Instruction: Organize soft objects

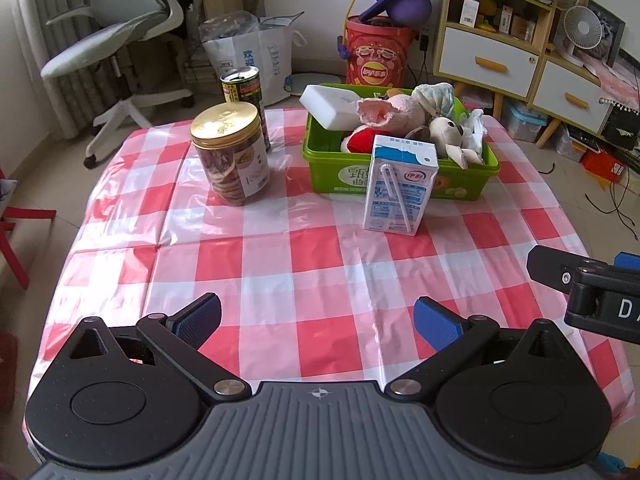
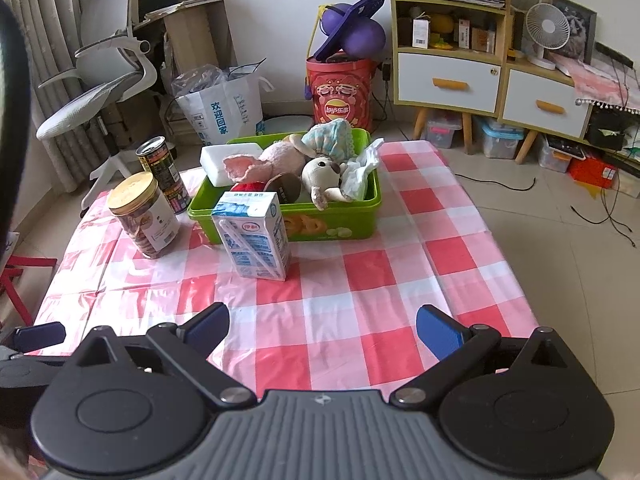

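Soft, even daylight fills both views, brightest from the curtained window (image 2: 60, 40) far left of the grippers. Glare streaks the glossy checked tablecloth (image 1: 304, 264) ahead. Shadows are faint. Focus is sharp centrally; fisheye distortion bends the edges, with dark vignetted corners.

**A lived-in room at home**

The worktop (image 2: 400, 240) wears a red-and-white checked plastic cloth and stands on a tiled floor (image 2: 560, 220). Behind it, against the wall, is a wooden cabinet (image 2: 448, 76) with white drawers and cluttered shelves, a small fan (image 2: 547, 29) on top. Left of the worktop sits a grey office chair (image 2: 100, 80); behind it stand a shopping bag (image 2: 224, 108) and a red snack bucket (image 2: 340, 92).
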Demonstrator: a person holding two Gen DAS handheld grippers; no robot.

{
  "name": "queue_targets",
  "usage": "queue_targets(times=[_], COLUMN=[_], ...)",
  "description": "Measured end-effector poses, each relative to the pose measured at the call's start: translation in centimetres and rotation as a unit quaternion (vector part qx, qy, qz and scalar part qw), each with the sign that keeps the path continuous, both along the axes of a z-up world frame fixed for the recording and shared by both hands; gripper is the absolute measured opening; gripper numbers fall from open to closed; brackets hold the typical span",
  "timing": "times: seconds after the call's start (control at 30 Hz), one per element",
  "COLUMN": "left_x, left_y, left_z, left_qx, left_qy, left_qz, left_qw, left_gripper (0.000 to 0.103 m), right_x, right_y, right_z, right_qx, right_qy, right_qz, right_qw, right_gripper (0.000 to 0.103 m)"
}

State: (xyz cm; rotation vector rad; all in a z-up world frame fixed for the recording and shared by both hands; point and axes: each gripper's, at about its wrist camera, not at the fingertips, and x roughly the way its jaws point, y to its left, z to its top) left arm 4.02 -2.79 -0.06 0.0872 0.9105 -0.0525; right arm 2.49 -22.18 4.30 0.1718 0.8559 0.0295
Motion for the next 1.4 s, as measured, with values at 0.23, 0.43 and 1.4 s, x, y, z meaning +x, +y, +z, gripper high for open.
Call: queue_targets(times=[0.23, 0.43, 1.4], left_x=[0.02, 0.07, -0.03], left_y=[0.02, 0.04, -0.03], left_z=[0.05, 0.11, -0.17], left_qx=[-0.003, -0.005, -0.001], left_qy=[0.001, 0.000, 0.008], left_qz=[-0.001, -0.002, -0.005], left_qw=[1.0000, 1.0000, 1.0000], left_gripper=[0.098, 0.098, 0.098], right_x=[-0.03, 0.01, -0.16], right_y=[0.08, 0.10, 0.26], right_z=[-0.03, -0.10, -0.23], right_qx=[0.000, 0.001, 0.002], right_qy=[0.001, 0.002, 0.007], right_qz=[0.002, 0.002, 0.005], right_qw=[1.000, 1.000, 1.000], right_gripper=[0.080, 0.080, 0.080])
